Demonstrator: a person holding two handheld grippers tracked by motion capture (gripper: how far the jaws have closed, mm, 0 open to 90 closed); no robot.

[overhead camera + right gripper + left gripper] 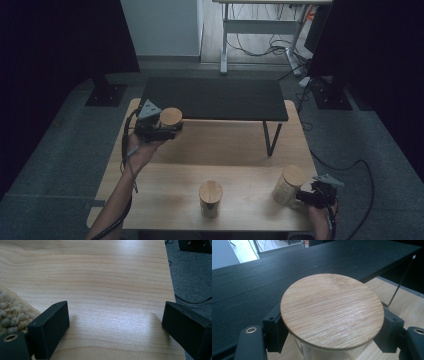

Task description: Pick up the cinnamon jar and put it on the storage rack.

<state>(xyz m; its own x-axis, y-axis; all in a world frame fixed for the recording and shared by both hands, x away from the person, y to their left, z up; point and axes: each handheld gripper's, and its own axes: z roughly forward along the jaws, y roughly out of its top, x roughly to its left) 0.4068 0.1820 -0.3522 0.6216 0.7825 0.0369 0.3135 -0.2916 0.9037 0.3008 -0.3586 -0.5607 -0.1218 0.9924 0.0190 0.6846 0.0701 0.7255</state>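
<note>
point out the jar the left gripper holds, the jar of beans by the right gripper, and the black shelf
held jar [332, 311], left gripper view, on its wooden lid
bean jar [286, 190], high view, on its glass side
black shelf [215, 97], high view, on its top

The left forearm reaches up from the lower edge, wrist bent, and the left tongs [167, 131] are raised at the far left, jaws clamped on both sides of what they carry. The right hand [320, 212] sits low at the near right corner; the right tongs [115, 325] stand wide apart, nothing between them.
</note>
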